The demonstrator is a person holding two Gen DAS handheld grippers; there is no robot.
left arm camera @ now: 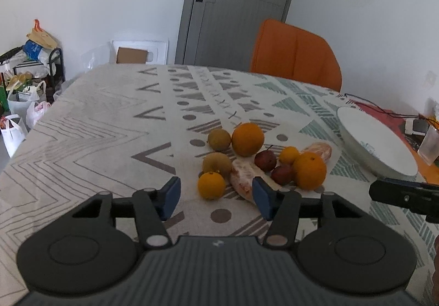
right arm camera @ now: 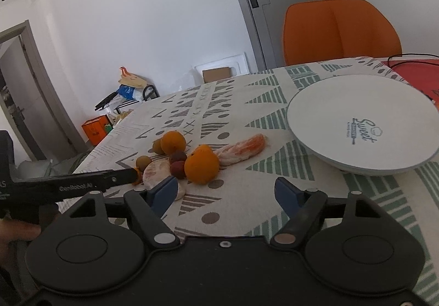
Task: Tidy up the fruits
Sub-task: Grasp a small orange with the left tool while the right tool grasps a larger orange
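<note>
Fruits [left arm camera: 255,160] clustered mid-table; plate [right arm camera: 329,119] apart; both grippers open.

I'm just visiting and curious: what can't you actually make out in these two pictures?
- Right wrist view: the small orange is almost hidden behind the left gripper.
- Left wrist view: the plate lettering is not readable at this flat angle.
- Both views: the orange chair base, hidden by the table.

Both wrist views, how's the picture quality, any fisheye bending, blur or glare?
Left wrist view: strong fisheye bending, the door curves and the corners go dark; fruit is sharp under soft, even light. Right wrist view: same bowing on the door frame; the plate and orange chair look slightly soft; no harsh glare in either.
</note>
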